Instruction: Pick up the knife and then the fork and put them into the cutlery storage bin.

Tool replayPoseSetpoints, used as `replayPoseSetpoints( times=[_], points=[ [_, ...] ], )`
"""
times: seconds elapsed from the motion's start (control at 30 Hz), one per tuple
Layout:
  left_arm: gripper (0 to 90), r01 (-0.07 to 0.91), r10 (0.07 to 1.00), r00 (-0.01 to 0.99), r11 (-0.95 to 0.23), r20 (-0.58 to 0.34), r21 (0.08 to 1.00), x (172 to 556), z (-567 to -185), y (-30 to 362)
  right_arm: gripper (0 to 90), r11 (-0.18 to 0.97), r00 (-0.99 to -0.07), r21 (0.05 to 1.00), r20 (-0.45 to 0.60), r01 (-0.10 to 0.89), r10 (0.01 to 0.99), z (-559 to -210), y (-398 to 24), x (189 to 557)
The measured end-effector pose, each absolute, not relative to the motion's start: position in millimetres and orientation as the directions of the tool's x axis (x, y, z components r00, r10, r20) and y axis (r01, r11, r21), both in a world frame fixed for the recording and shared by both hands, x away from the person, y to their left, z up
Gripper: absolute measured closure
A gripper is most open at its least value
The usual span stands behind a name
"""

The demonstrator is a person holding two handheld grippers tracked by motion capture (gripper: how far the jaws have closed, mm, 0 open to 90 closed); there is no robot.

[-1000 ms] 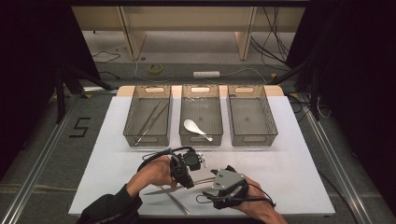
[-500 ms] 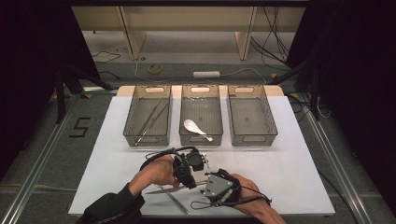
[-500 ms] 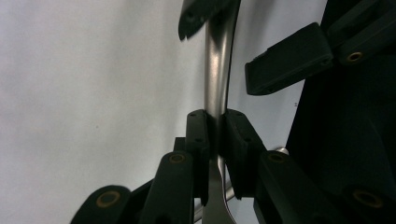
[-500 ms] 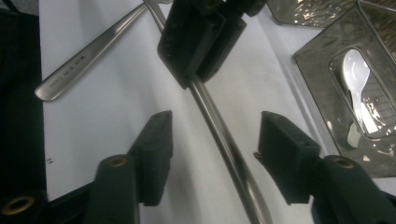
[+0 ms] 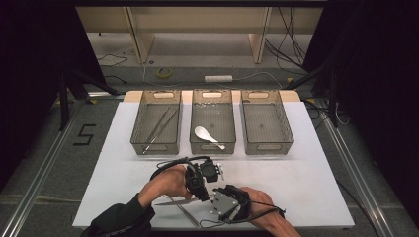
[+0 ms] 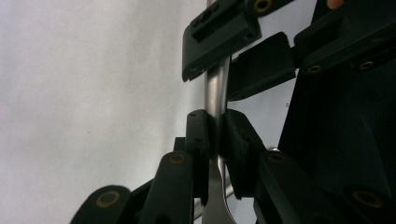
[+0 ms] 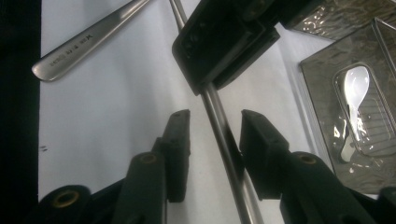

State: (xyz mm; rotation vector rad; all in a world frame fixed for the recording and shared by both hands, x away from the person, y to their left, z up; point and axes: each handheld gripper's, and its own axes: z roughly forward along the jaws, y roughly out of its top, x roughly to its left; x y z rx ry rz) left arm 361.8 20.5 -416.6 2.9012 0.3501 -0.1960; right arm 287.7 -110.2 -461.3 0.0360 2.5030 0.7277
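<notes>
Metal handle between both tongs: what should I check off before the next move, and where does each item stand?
1. Grip of left tongs on metal handle: ok, clamped.
2. Handle runs between right tongs: ok.
3. Pads of right tongs pressing on it: not ok; they have just been closing, and gaps remain on both sides.
4. The spare utensil on the table lies apart from both tongs: ok.
5. What kind of utensil is held: cannot tell.

This is a lab-style recording bay, not a home. Black curtains [image 5: 34,74] close in the left and right sides of the frame. A white table [image 5: 306,182] sits between metal rails [image 5: 42,173]. In the upper part, loose cables [image 5: 291,44], a tape roll [image 5: 164,72] and a power strip [image 5: 218,78] lie on bare floor beneath wooden bench legs [image 5: 136,34].
</notes>
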Motion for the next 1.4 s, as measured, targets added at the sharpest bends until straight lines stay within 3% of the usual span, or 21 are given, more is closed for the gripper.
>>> replayPoseSetpoints(
  times=[0.63, 0.7, 1.13, 1.23, 1.33, 1.4],
  points=[
    [79.9, 0.225, 0.195, 0.966, -0.957, -0.17, 0.183, 356, -415, 16, 80.3, 0.876, -0.838, 0.439, -0.54, -0.202, 0.078, -464, -107, 283],
    [80.1, 0.213, 0.182, 0.968, -0.959, -0.17, 0.186, 355, -415, 16, 83.4, 0.878, -0.828, 0.408, -0.56, -0.249, 0.025, -464, -107, 282],
    [78.8, 0.19, 0.151, 0.973, -0.953, -0.175, 0.236, 353, -408, 16, 84.8, 0.876, -0.833, 0.397, -0.553, -0.273, -0.009, -457, -113, 281],
    [69.0, 0.211, 0.178, 0.975, -0.932, -0.133, 0.297, 355, -400, 18, 84.9, 0.883, -0.835, 0.387, -0.551, -0.266, -0.009, -455, -116, 284],
    [65.5, 0.204, 0.183, 0.979, -0.92, -0.093, 0.335, 355, -393, 22, 84.9, 0.888, -0.839, 0.394, -0.543, -0.237, 0.018, -457, -118, 285],
    [50.4, 0.225, 0.224, 0.973, -0.898, -0.047, 0.378, 356, -385, 27, 84.8, 0.9, -0.84, 0.381, -0.542, -0.213, 0.03, -456, -126, 292]
  ],
)
